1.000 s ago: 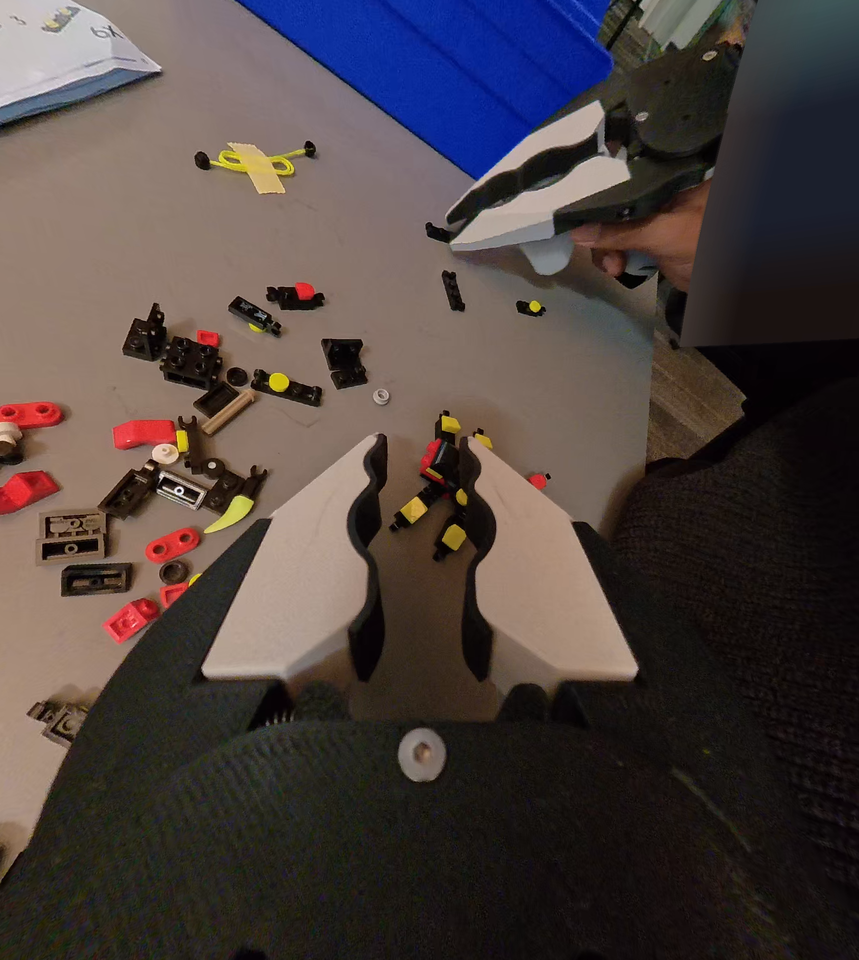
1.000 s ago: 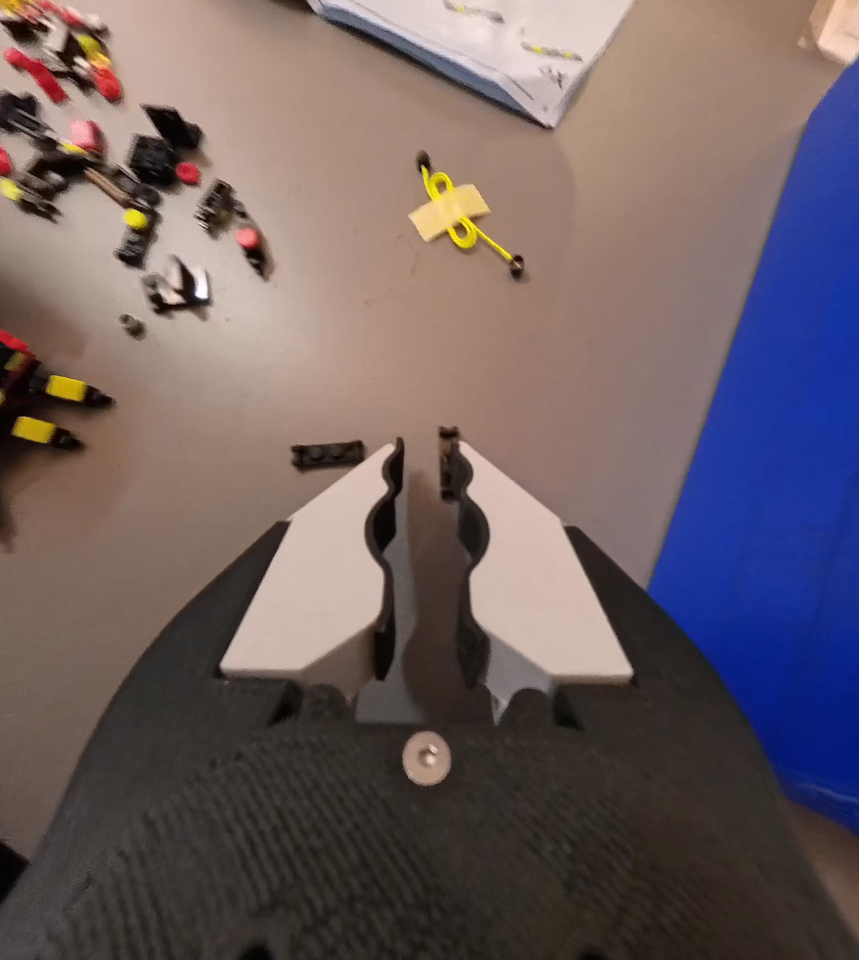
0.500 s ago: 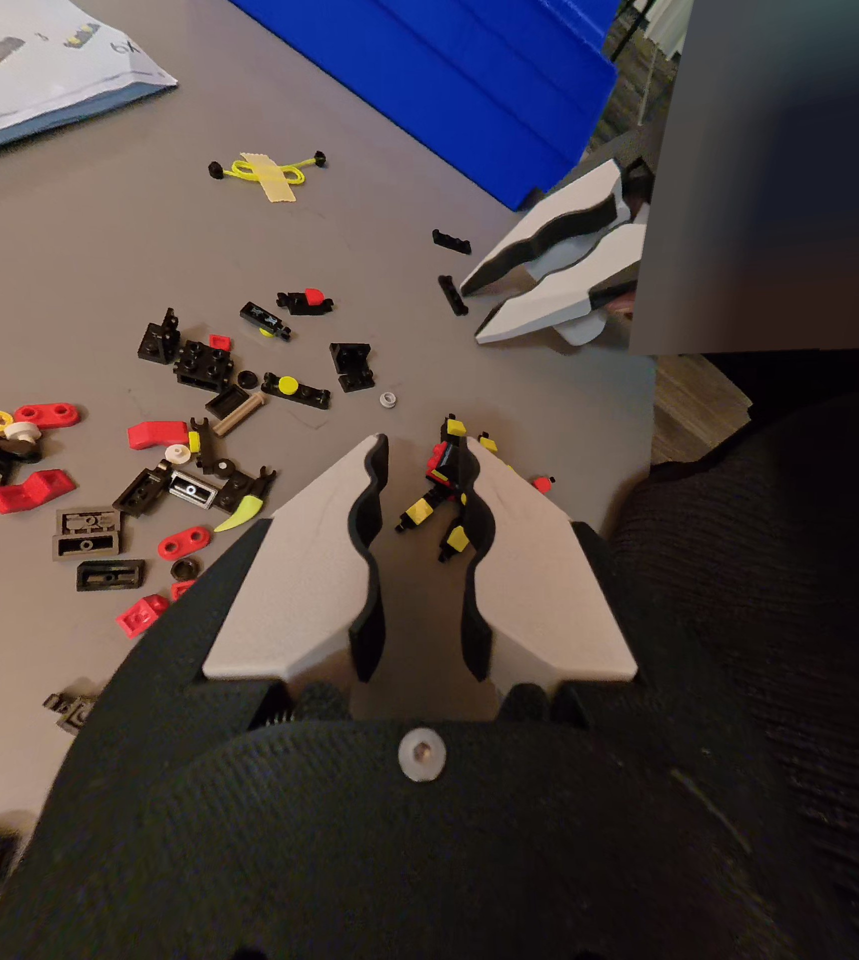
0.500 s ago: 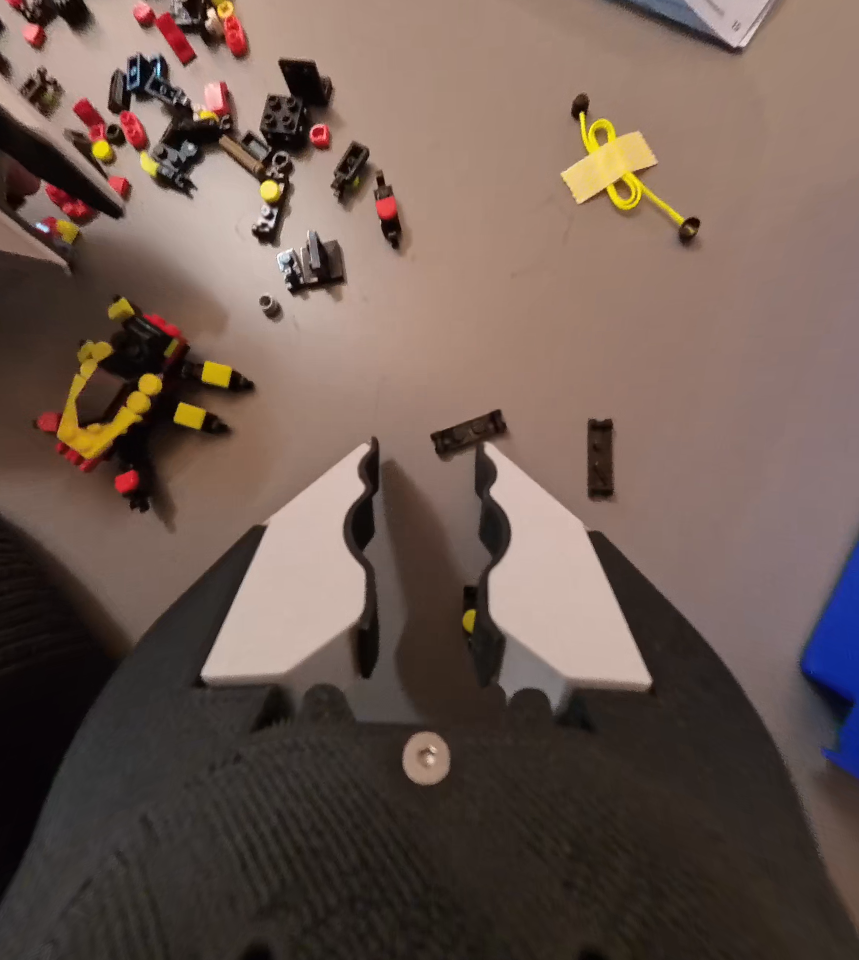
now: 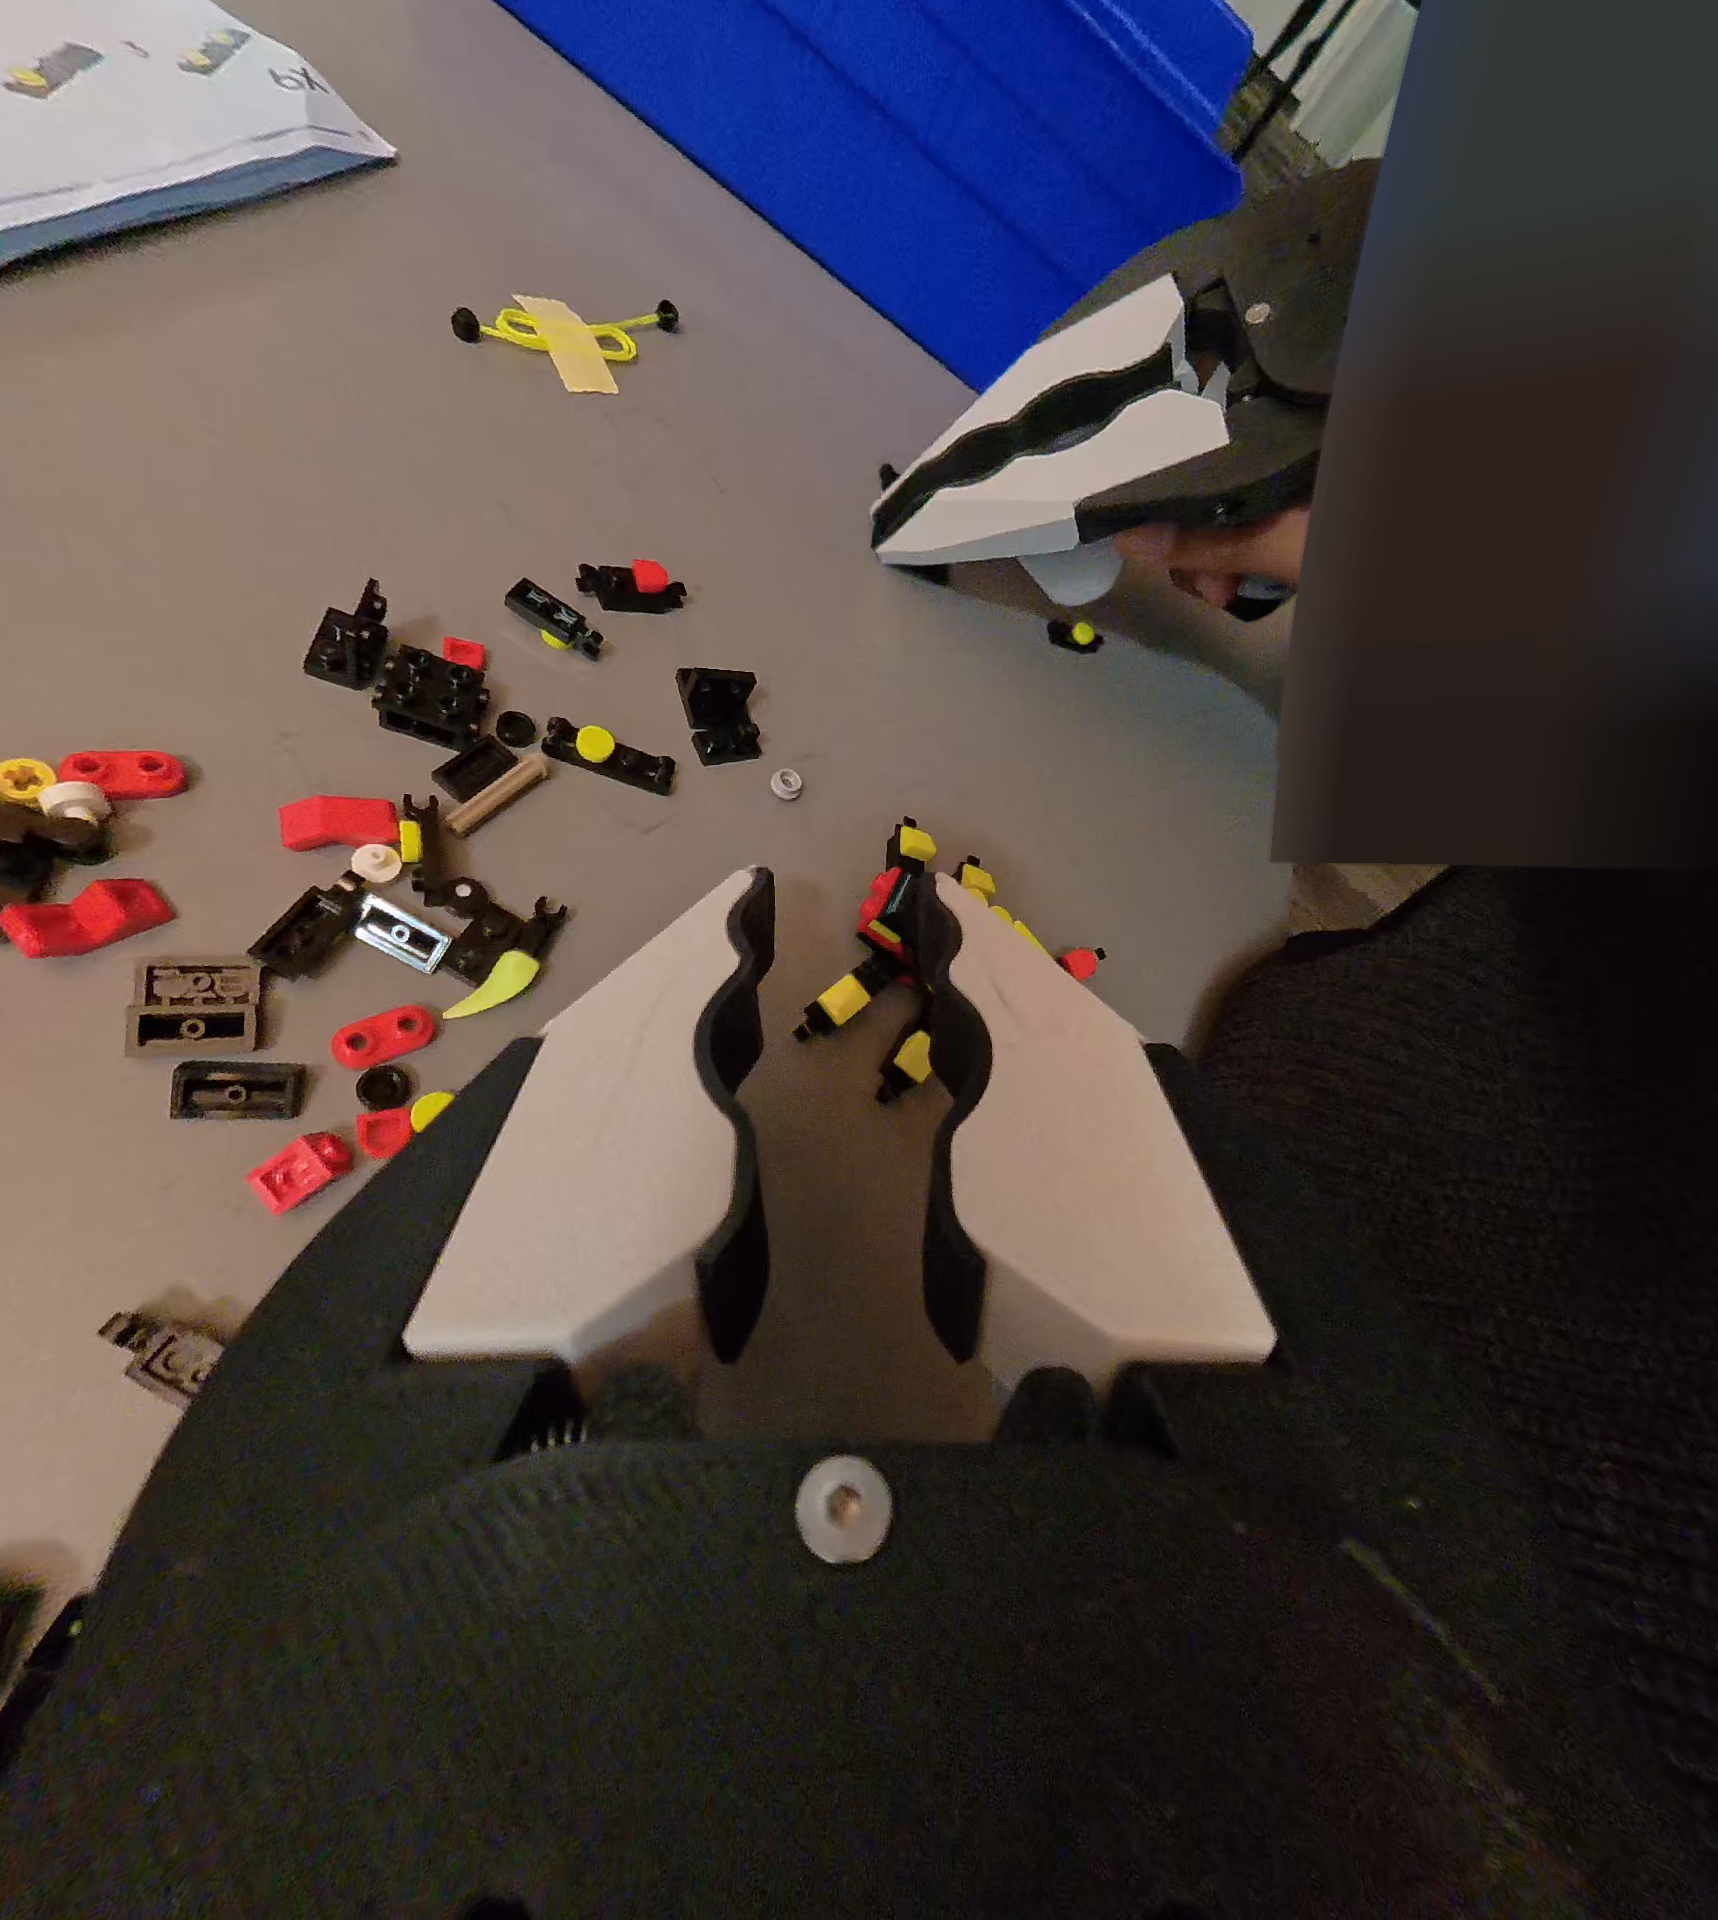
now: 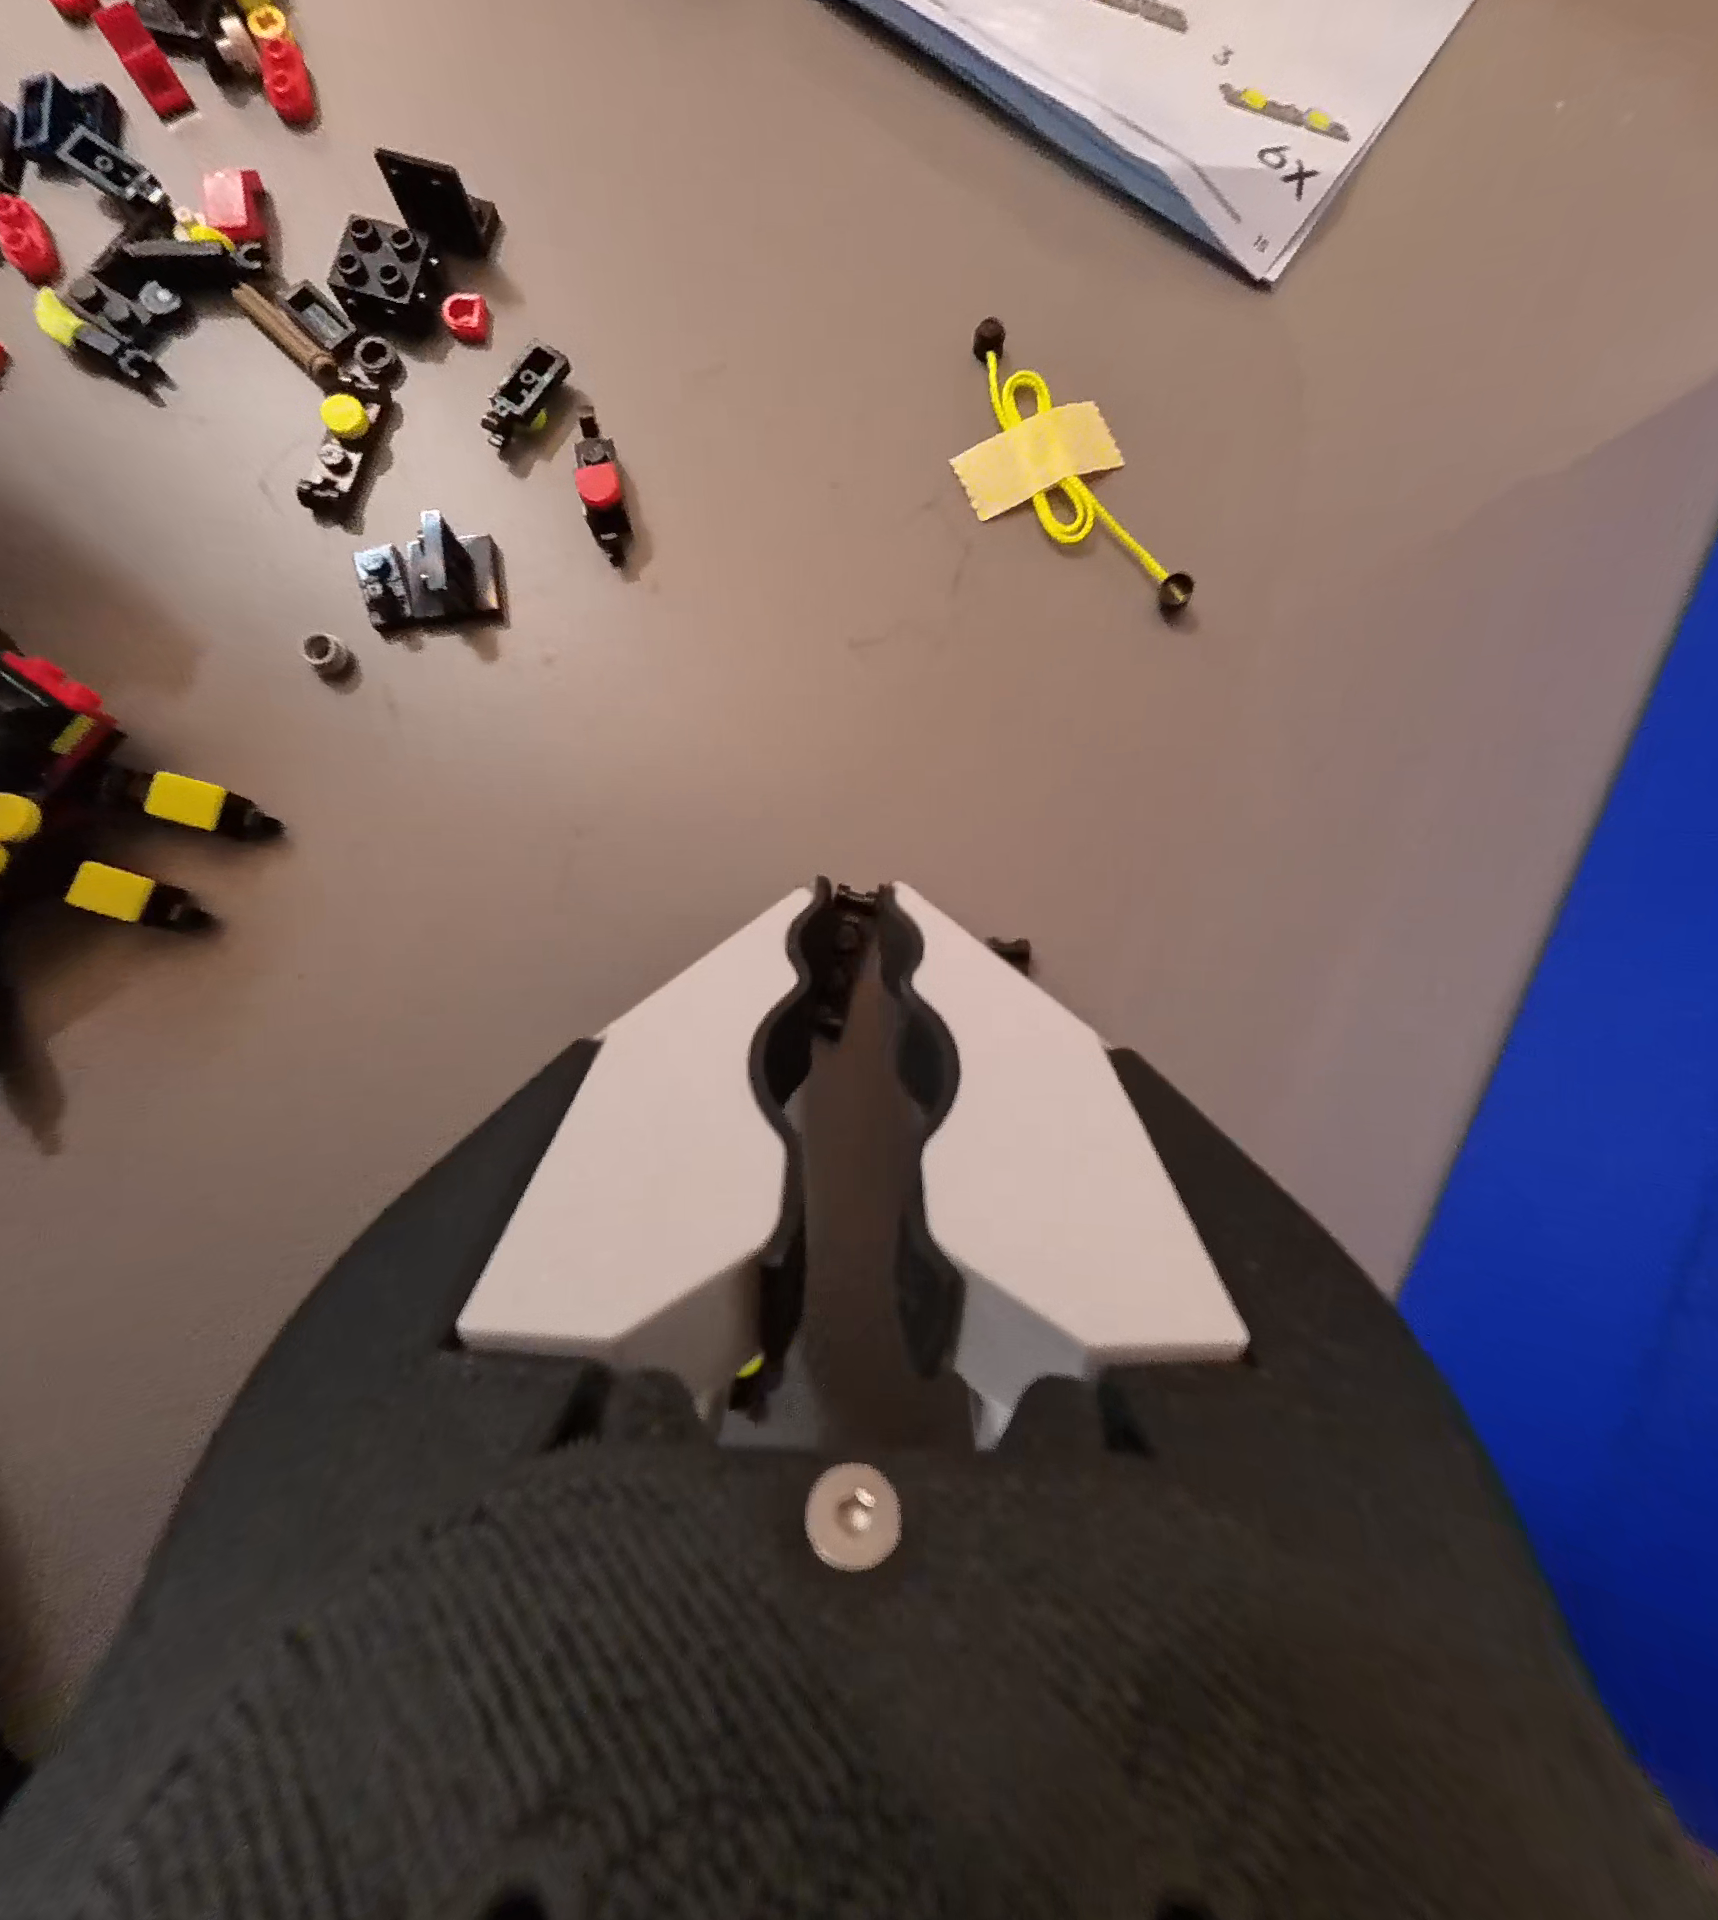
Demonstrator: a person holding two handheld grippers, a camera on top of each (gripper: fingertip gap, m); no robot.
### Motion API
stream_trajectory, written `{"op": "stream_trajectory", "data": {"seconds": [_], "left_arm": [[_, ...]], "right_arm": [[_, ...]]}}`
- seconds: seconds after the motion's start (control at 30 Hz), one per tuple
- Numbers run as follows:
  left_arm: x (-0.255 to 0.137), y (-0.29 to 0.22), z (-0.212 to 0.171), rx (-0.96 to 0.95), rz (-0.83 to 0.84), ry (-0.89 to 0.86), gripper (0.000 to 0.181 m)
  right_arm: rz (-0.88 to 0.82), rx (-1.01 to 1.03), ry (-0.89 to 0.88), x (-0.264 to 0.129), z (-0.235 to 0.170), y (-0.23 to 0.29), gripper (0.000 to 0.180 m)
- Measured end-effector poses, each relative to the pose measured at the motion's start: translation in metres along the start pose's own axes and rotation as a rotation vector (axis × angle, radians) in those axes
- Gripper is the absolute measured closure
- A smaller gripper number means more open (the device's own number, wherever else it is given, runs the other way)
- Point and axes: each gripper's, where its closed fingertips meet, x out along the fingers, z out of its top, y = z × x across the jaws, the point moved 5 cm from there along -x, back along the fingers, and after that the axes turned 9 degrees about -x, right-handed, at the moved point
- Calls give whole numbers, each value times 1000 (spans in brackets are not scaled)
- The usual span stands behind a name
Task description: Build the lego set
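My right gripper (image 6: pixel 855 896) is shut on a small black plate (image 6: pixel 853 914) held between its tips, low at the grey table. It also shows in the left wrist view (image 5: pixel 891 514), tips down at the table. A second black plate (image 6: pixel 1009 948) peeks out beside its right finger. The part-built black, red and yellow model (image 6: pixel 13 810) lies to its left. My left gripper (image 5: pixel 850 894) is open and empty, with the model (image 5: pixel 881 961) just past its tips, partly hidden by the right finger.
Loose black, red and yellow pieces (image 5: pixel 419 831) are scattered left of the model. A small black piece with a yellow stud (image 5: pixel 1078 634) lies by the right gripper. Farther off are a taped yellow string (image 6: pixel 1042 468), an instruction booklet (image 6: pixel 1198 104) and a blue bin (image 6: pixel 1665 935). About 15 cm separates my left fingertips from my right.
The right gripper moved onto one of the two black plates and went from open to shut on it. The left gripper stayed open in about the same place.
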Motion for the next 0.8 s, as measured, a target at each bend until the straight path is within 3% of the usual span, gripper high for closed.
{"op": "stream_trajectory", "data": {"seconds": [0.3, 0.47, 0.6, 0.8], "left_arm": [[-4, 2, 1, -2, 13, -14, 156], [-12, 0, 5, 8, 23, -44, 156], [-22, 0, 9, -19, 14, -97, 156], [-36, 9, 10, -33, 103, -147, 156]], "right_arm": [[-28, 35, 19, -3, -7, -14, 173], [-74, -37, -143, -17, 14, -10, 146], [-76, -85, -298, -32, 32, 1, 148], [51, -139, -284, -19, 41, 30, 159]]}}
